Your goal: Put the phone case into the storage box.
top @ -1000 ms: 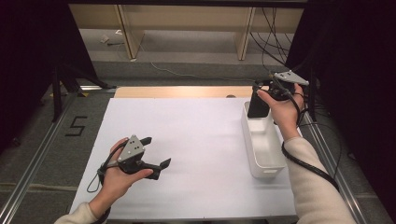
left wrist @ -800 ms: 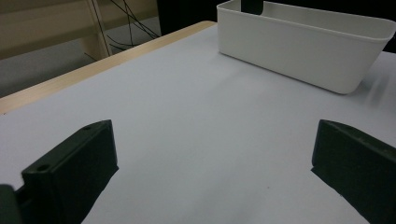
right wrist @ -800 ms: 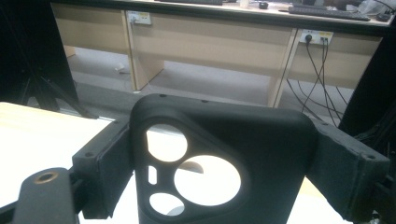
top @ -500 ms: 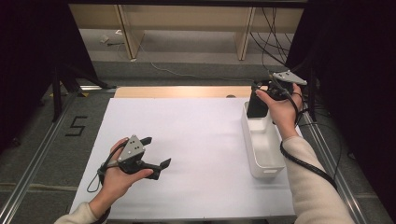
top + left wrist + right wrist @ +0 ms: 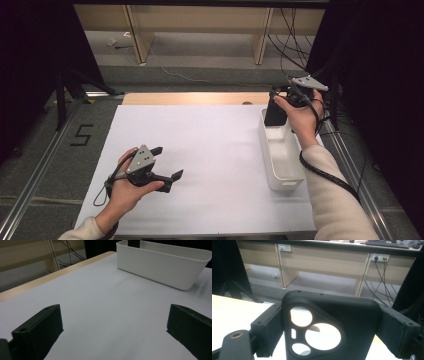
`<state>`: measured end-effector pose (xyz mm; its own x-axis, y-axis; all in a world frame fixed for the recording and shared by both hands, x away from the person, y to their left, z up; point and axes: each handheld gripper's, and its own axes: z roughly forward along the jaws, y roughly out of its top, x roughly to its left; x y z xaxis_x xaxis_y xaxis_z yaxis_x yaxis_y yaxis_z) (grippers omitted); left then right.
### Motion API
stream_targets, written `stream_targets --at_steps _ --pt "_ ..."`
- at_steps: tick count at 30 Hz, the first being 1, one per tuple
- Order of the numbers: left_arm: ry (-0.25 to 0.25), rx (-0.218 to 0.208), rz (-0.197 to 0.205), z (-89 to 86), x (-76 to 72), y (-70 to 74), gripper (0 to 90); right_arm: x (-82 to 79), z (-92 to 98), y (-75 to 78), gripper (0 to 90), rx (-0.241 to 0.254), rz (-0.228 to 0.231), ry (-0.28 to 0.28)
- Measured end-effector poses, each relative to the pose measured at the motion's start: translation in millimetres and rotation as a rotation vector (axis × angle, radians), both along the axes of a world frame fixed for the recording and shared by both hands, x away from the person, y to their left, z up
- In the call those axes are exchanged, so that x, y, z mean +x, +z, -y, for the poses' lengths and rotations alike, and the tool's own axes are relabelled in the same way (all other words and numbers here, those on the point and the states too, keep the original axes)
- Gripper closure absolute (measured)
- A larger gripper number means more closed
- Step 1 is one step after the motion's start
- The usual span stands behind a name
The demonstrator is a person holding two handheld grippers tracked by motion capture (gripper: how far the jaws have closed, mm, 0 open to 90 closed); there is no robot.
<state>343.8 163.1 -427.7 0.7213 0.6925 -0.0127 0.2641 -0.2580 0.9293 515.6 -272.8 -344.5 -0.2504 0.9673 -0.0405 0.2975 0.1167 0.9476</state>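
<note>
Right gripper (image 5: 280,100) held a black phone case (image 5: 329,325) upright over the far end of the white bin (image 5: 282,165), jaws clamped on its two sides; the case's lower end probably sat inside the bin, though the high view left that unclear. Left gripper (image 5: 167,162) hovered over the white counter (image 5: 210,150), well apart from the bin, jaws wide and empty.

Phone case (image 5: 329,325) bottom (cut off by frame)
</note>
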Motion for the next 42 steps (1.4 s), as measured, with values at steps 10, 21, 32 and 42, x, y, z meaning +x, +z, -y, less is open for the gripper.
stream_targets --at_steps 10,21,32,42 --pt "0.002 -0.001 -0.003 -0.4 -0.2 -0.2 0.0 2.4 -1.7 -3.2 16.1 0.003 -0.004 0.000" --pt "0.001 0.002 -0.009 -0.8 0.8 -1.8 0.0 3.2 0.3 -5.1 16.0 -0.007 -0.009 -0.004" --pt "0.000 0.002 -0.006 -0.5 1.1 -1.8 0.0 5.0 -1.6 -8.6 16.1 -0.003 -0.012 0.001" --pt "-0.001 0.002 -0.007 -0.4 1.0 -1.3 0.0 8.4 -3.9 -6.2 16.0 -0.008 -0.012 -0.004"
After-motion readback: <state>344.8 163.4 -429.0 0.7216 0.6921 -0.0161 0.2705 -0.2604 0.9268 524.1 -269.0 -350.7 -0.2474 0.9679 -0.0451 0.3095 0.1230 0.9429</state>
